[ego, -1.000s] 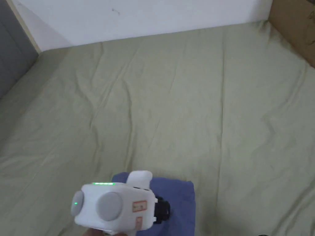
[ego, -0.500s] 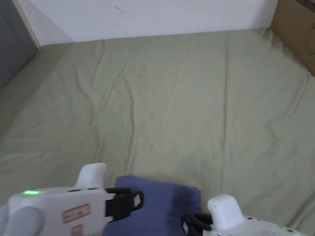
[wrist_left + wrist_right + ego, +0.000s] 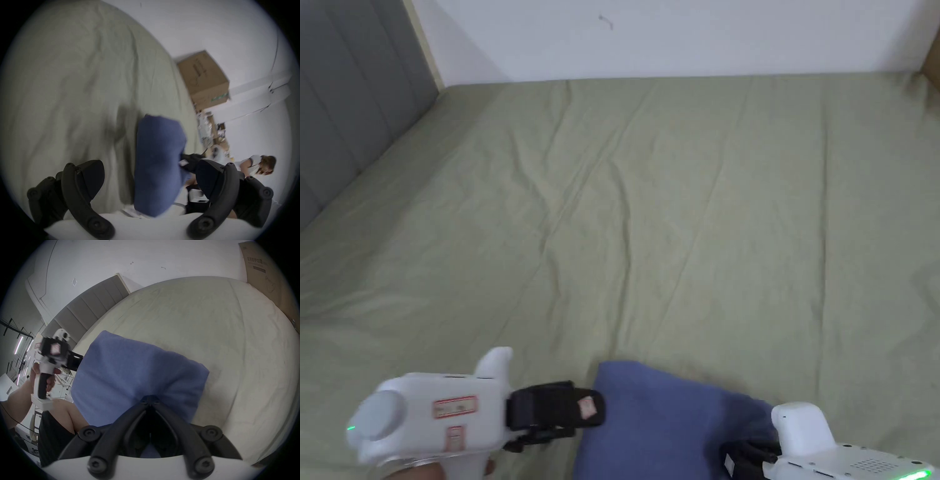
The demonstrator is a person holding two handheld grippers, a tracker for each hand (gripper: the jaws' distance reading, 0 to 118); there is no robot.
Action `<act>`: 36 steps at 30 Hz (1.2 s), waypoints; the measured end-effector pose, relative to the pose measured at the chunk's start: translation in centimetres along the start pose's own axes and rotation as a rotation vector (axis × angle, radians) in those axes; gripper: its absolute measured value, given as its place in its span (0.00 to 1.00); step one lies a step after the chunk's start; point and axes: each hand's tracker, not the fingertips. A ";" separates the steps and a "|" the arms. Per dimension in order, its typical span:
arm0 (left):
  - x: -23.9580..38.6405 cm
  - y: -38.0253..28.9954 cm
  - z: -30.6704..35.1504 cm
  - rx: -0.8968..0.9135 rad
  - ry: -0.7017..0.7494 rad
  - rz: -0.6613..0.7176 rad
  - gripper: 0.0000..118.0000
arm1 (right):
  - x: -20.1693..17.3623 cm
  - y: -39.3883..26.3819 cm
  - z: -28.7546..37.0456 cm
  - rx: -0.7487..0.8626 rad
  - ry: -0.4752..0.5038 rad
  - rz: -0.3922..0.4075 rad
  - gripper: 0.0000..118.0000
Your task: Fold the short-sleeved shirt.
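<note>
The bed (image 3: 675,206), covered with a wrinkled pale green sheet, spans the head view. A grey headboard (image 3: 344,125) stands at its left end, and a cardboard box (image 3: 204,78) stands against the wall beyond it.

The short-sleeved shirt (image 3: 669,425), blue, sits at the near edge of the bed as a compact folded bundle. In the right gripper view it appears partly lifted off the sheet, with one end hanging free beside the person's leg.

The right gripper (image 3: 150,400) has its jaws drawn together on the near edge of the bundle; cloth puckers at the tips. The left gripper (image 3: 590,406) is level with the bundle's left edge. Its jaws stand wide apart and grip nothing; the bundle shows between them, farther off.

Judgement: the fold looks close to complete. Risks from here:

- A single grip point on a layered bundle may let the inner layers slide and the fold open.
- Closing the left jaws on the top layer alone may peel it back.
- A quick pull may drag the bundle off the bed edge.
</note>
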 end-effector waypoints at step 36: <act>-20.9 14.1 28.0 0.080 1.290 -0.093 0.38 | -4.1 0.8 7.9 0.016 -0.064 0.103 0.00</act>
